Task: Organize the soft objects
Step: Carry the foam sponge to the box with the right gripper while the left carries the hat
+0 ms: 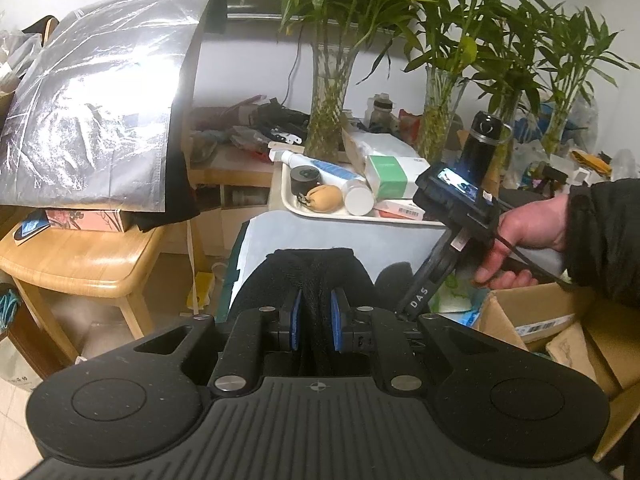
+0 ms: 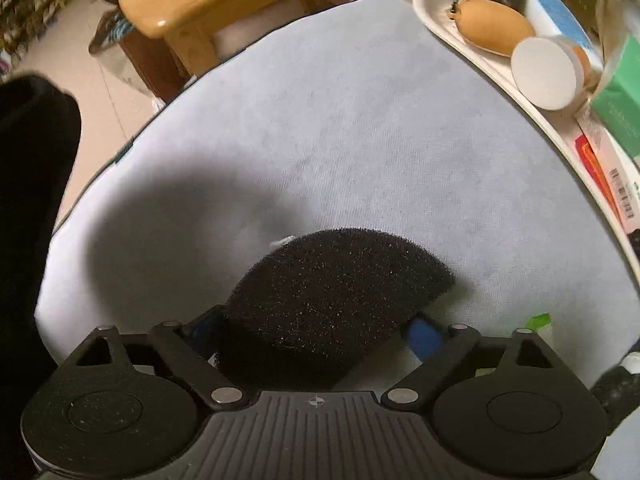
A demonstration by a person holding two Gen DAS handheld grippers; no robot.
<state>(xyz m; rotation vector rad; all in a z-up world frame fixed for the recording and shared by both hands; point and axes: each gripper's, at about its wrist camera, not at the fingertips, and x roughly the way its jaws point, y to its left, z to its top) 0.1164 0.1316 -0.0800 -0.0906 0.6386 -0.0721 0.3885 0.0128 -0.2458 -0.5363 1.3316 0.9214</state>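
Low in the right wrist frame, a black sponge lies on a pale blue cloth, sitting between the wide-set blue pads of the right gripper; whether the pads touch it cannot be told. At upper right, a tray holds a tan pouch and a white cap. At centre of the left wrist frame, the left gripper is squeezed narrow on a black knit fabric. At right, a hand holds the other gripper above a cardboard box.
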